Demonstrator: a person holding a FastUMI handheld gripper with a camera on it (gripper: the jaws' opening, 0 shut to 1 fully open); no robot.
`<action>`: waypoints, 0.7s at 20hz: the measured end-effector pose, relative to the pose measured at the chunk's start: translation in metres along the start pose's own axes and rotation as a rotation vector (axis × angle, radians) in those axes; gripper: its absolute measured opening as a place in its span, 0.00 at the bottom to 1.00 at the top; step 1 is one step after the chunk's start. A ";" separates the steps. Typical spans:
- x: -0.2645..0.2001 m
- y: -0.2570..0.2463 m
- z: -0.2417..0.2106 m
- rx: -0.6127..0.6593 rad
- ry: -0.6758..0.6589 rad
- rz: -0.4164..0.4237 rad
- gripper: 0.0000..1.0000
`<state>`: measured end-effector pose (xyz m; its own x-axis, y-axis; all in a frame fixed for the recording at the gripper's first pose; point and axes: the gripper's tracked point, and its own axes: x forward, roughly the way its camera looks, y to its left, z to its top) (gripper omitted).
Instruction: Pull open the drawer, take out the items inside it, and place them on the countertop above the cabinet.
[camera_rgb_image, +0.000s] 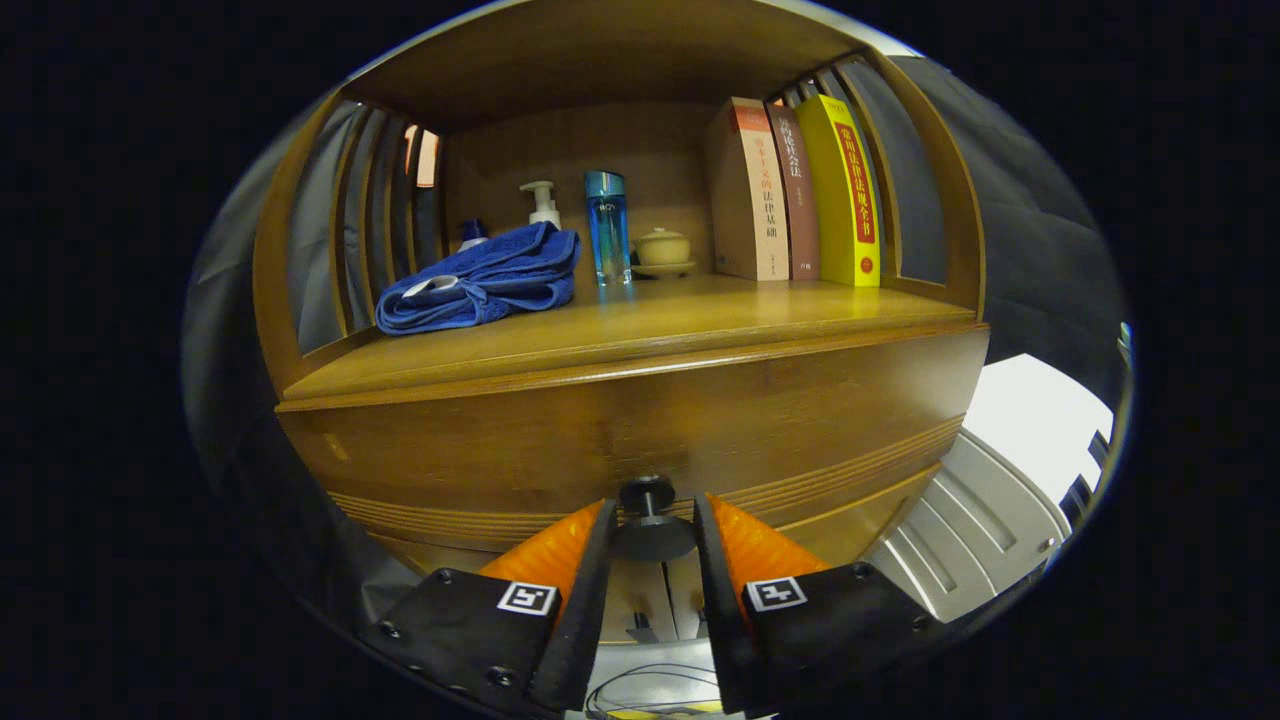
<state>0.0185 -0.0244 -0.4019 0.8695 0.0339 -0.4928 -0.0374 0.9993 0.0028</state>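
The wooden cabinet's drawer front (480, 440) fills the space just ahead of me, right under the lip of the countertop (720, 320). Its dark round knob (652, 540) sits between my two fingers, and my gripper (650, 508) is shut on it, both fingers pressing its sides. The drawer's inside is hidden behind the front panel. Fingertips (598, 522) reach up to the panel's grooved lower band.
On the countertop lie a folded blue towel (480, 280), a white pump bottle (543, 203), a tall blue bottle (607, 225) and a small lidded cup (662, 248). Three upright books (790, 200) stand at the right. The countertop's front strip is bare wood. A white slatted object (980, 520) stands beside the cabinet.
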 end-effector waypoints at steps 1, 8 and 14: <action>0.000 0.001 0.000 -0.012 -0.002 0.001 0.54; -0.006 -0.001 -0.002 0.015 -0.021 0.011 0.37; -0.027 -0.001 -0.006 -0.016 -0.013 0.012 0.37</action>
<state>-0.0081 -0.0269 -0.3943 0.8755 0.0460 -0.4811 -0.0552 0.9985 -0.0051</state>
